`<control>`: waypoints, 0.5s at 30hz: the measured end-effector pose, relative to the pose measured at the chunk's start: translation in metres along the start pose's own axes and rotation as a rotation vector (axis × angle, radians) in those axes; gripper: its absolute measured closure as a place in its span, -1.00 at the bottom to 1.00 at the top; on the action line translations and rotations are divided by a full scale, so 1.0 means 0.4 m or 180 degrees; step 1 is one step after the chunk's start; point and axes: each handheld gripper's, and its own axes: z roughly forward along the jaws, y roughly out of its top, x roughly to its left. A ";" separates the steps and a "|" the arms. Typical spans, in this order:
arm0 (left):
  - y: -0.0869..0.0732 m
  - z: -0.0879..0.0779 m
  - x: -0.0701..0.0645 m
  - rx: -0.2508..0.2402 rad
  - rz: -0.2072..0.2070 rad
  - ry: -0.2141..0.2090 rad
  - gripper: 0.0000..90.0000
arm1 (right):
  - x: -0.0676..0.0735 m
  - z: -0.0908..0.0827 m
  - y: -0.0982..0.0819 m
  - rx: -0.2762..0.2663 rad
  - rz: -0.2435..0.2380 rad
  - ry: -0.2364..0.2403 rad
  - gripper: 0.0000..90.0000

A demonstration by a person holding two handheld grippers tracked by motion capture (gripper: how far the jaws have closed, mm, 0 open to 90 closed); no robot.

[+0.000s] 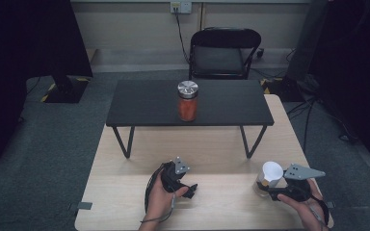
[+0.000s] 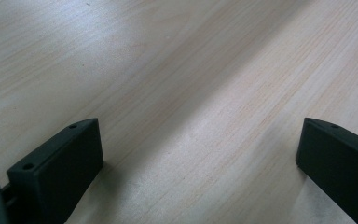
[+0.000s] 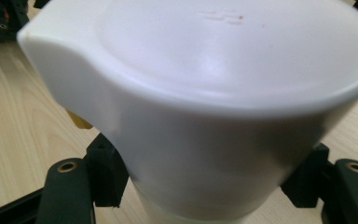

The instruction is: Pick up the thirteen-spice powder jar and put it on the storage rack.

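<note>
Right gripper (image 1: pixel 275 185): jaws clamped on a small clear jar with a white, smooth, flared plastic lid (image 1: pixel 271 172), upright at the right near edge of the pale wooden table (image 1: pixel 125 159). Left gripper (image 1: pixel 189 188): jaws wide apart, resting over bare wood.

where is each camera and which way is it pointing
High view: above the person's side, looking forward and down on the wooden table; both hands show, left tool and right tool.
Left gripper view: on the left tool, facing bare tabletop between its open jaws.
Right gripper view: on the right tool, close on the white-lidded container it is shut on.
Shared: high and right gripper views both show that container.
</note>
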 end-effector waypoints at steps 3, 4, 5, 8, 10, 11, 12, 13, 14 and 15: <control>0.000 0.000 0.000 0.0000 0.0000 0.0000 -1.00 | -0.001 -0.003 0.013 -0.0007 -0.0014 0.0041 -0.32; 0.000 0.000 0.000 0.0000 0.0000 0.0000 -1.00 | -0.001 -0.004 0.020 0.0004 -0.0026 0.0050 -0.32; 0.000 0.000 0.000 0.0000 0.0000 0.0000 -1.00 | -0.002 -0.004 0.026 0.0010 -0.0028 0.0065 -0.32; 0.000 0.000 0.000 -0.0001 0.0001 0.0000 -1.00 | -0.009 -0.005 0.039 -0.0005 -0.0015 0.0131 -0.32; 0.000 0.000 0.000 -0.0001 0.0001 0.0000 -1.00 | -0.012 -0.006 0.049 -0.0013 -0.0013 0.0165 -0.32; 0.000 0.000 0.000 -0.0002 0.0000 0.0000 -1.00 | -0.011 -0.008 0.056 -0.0011 -0.0025 0.0172 -0.32; 0.000 0.000 0.000 -0.0002 0.0000 0.0000 -1.00 | -0.012 -0.009 0.063 -0.0010 -0.0034 0.0177 -0.32; 0.000 0.000 0.000 -0.0001 0.0001 0.0000 -1.00 | -0.012 -0.010 0.070 -0.0015 -0.0044 0.0183 -0.32; 0.000 0.000 0.000 -0.0001 0.0001 0.0000 -1.00 | -0.013 -0.012 0.076 -0.0018 -0.0038 0.0191 -0.32; 0.000 0.000 0.000 -0.0001 0.0001 0.0000 -1.00 | -0.016 -0.013 0.083 -0.0024 -0.0040 0.0204 -0.32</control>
